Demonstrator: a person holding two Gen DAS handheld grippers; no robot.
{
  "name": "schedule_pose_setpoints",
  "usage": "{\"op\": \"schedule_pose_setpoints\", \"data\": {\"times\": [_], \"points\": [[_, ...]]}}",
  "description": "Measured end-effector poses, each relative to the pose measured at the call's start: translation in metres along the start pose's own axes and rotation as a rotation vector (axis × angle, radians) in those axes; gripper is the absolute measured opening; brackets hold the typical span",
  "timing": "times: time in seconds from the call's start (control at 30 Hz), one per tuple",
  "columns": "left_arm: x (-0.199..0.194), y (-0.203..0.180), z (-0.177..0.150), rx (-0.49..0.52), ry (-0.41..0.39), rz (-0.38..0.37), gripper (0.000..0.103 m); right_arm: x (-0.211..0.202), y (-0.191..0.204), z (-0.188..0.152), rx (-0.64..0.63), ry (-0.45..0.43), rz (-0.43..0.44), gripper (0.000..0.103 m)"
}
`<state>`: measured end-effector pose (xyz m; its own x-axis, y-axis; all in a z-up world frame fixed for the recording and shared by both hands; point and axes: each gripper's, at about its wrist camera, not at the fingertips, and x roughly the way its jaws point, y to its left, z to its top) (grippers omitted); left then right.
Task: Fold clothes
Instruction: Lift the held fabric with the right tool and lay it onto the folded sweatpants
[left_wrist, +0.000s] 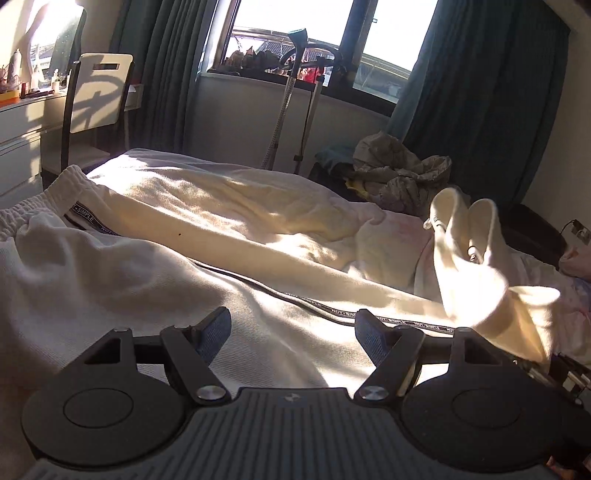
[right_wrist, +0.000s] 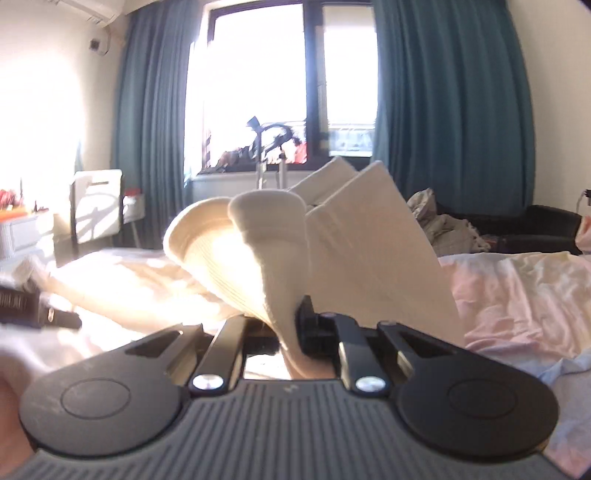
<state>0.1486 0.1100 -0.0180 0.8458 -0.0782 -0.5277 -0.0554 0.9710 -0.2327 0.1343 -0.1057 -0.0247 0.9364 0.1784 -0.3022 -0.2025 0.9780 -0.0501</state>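
Cream sweatpants (left_wrist: 155, 258) lie spread across the bed, waistband (left_wrist: 44, 203) at the left and a black lettered stripe (left_wrist: 332, 310) running down the near leg. My left gripper (left_wrist: 291, 321) hovers just above the near leg, open, with nothing between its blue pads (left_wrist: 218, 328). In the right wrist view my right gripper (right_wrist: 290, 328) is shut on the ribbed leg cuffs (right_wrist: 258, 236), which stand lifted off the bed. The same raised cuffs (left_wrist: 465, 236) show at the right of the left wrist view. Cloth hides the right gripper's left finger.
A pink sheet (right_wrist: 517, 295) covers the bed to the right. A chair (left_wrist: 99, 92) and white dresser (left_wrist: 18, 125) stand at the left. A garment steamer pole (left_wrist: 284, 110), a heap of clothes (left_wrist: 402, 173) and a black sofa (right_wrist: 535, 221) lie beyond the bed, under the window.
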Motion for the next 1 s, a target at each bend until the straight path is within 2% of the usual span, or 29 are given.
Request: {"op": "schedule_pose_setpoints", "data": {"times": [0.07, 0.1, 0.2, 0.37, 0.47, 0.63, 0.7, 0.83, 0.9, 1.0], "points": [[0.003, 0.002, 0.0, -0.01, 0.014, 0.001, 0.077, 0.011, 0.023, -0.027, -0.09, 0.104, 0.048, 0.01], [0.005, 0.001, 0.0, -0.011, 0.021, 0.002, 0.077, 0.012, 0.026, -0.032, -0.11, 0.114, 0.047, 0.01], [0.006, -0.004, -0.001, -0.003, 0.02, -0.01, 0.077, 0.011, 0.023, -0.027, -0.083, 0.107, 0.047, 0.01], [0.002, -0.007, -0.001, 0.007, -0.006, -0.012, 0.077, -0.01, 0.036, -0.01, -0.098, 0.004, 0.072, 0.01], [-0.001, -0.002, 0.0, -0.014, -0.018, -0.015, 0.077, -0.015, 0.045, -0.014, -0.098, -0.001, 0.128, 0.01], [0.0, -0.002, -0.004, -0.011, -0.027, -0.026, 0.078, -0.005, 0.055, -0.036, -0.117, 0.081, 0.165, 0.011], [0.001, -0.004, -0.006, -0.001, -0.029, -0.045, 0.078, -0.005, 0.058, -0.033, -0.123, 0.09, 0.173, 0.016], [0.0, -0.01, -0.01, 0.017, -0.033, -0.08, 0.081, -0.014, 0.058, -0.027, -0.103, 0.123, 0.226, 0.042], [-0.001, -0.012, -0.012, 0.024, -0.038, -0.094, 0.081, -0.027, 0.06, -0.023, -0.101, 0.14, 0.255, 0.046], [-0.003, -0.019, -0.017, 0.056, -0.049, -0.114, 0.082, -0.047, 0.056, -0.014, -0.05, 0.159, 0.282, 0.046]]}}
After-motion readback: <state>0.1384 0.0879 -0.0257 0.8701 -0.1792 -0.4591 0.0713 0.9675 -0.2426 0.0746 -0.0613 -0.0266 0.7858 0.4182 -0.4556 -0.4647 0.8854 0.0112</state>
